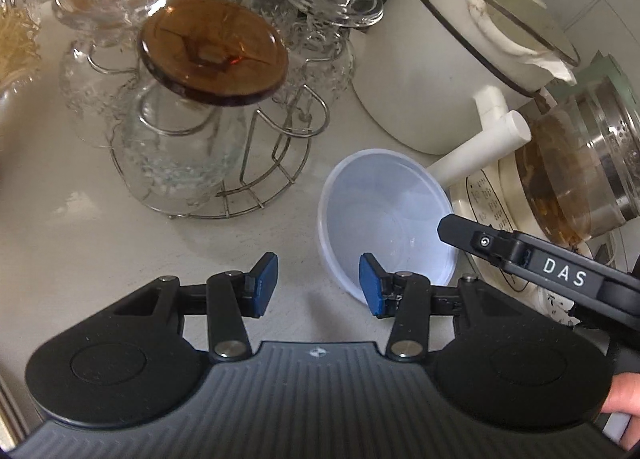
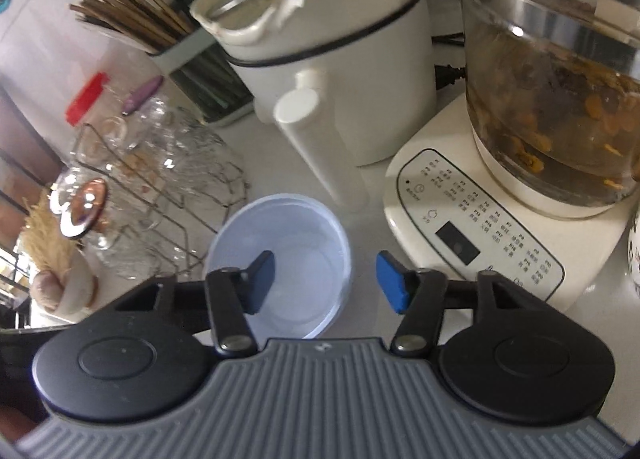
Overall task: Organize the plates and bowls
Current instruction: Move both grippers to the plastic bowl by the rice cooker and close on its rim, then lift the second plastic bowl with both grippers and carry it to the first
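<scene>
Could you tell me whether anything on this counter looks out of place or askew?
Yes: the translucent plastic bowl sits alone on the counter, wedged between the wire glass rack and the white pot's handle. In the left wrist view it appears tipped rather than flat. The pot's lid also rests crooked. No spills visible.
</scene>
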`<state>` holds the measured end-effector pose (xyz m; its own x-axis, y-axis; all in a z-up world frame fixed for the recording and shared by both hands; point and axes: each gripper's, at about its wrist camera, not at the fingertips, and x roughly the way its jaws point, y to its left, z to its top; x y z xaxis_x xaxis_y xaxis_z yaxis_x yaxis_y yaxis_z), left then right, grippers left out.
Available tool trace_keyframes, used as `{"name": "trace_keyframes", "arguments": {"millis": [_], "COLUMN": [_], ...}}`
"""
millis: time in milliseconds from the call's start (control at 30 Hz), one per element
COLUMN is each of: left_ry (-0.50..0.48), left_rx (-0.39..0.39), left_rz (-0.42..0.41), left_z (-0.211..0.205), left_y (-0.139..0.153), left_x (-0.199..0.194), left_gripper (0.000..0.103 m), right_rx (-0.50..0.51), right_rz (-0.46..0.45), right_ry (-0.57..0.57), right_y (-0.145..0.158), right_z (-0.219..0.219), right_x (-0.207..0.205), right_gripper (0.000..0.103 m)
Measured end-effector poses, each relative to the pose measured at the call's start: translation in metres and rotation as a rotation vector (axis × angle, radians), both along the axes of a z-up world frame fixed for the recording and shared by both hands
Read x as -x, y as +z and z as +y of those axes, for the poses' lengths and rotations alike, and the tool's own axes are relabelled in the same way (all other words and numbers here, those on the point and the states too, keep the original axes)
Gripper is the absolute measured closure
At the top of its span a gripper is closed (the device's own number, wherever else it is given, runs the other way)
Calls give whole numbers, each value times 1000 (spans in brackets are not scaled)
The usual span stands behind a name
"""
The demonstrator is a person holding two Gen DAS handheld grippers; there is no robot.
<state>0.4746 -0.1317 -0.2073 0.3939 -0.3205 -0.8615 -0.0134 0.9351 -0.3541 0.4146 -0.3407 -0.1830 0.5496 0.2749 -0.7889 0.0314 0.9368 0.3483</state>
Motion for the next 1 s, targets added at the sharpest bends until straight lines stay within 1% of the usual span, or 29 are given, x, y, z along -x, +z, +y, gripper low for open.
{"name": "trace_keyframes", "arguments": {"millis": [67, 100, 167, 233, 300, 367, 400, 433, 500, 567, 667, 800, 1000], "left_ry": [16, 23, 33, 44, 56, 63, 66, 69, 79, 78, 75, 69, 71], "left_rx": [16, 14, 20, 22, 17, 21, 23, 26, 36, 38, 40, 27, 46], "left_rz": [7, 7, 5, 9, 15, 22, 22, 23, 25, 19, 20, 18, 9], "left_z": [-1, -3, -6, -10, -11, -13, -14, -14, -15, -17, -20, -19, -15], "left_y": [-4, -6, -8, -15, -19, -22, -24, -25, -26, -26, -26, -26, -21], "left_x": [-4, -6, -9, -13, -14, -15, -15, -16, -15, -15, -16, -17, -12], "left_gripper": [53, 54, 59, 64, 70, 76, 76, 76, 77, 84, 88, 88, 88], "right_rx": [17, 29, 37, 38, 57, 60, 62, 63, 42, 27, 38, 26, 27], "right_rz": [4, 7, 20, 32, 36, 53, 65, 74, 88, 89, 82, 75, 67], "right_ry": [19, 25, 29, 38, 51, 57, 60, 63, 53, 49, 59, 63, 68], "right_y": [-3, -6, -10, -14, -18, -21, -23, -23, -24, -24, -24, -21, -13], "right_z": [1, 2, 1, 0, 3, 2, 1, 1, 0, 0, 1, 0, -6], "right_x": [-6, -9, -14, -18, -20, -22, -23, -24, -25, -26, -25, -25, -15], "right_gripper": [56, 57, 65, 70, 72, 78, 80, 84, 88, 93, 94, 95, 95]}}
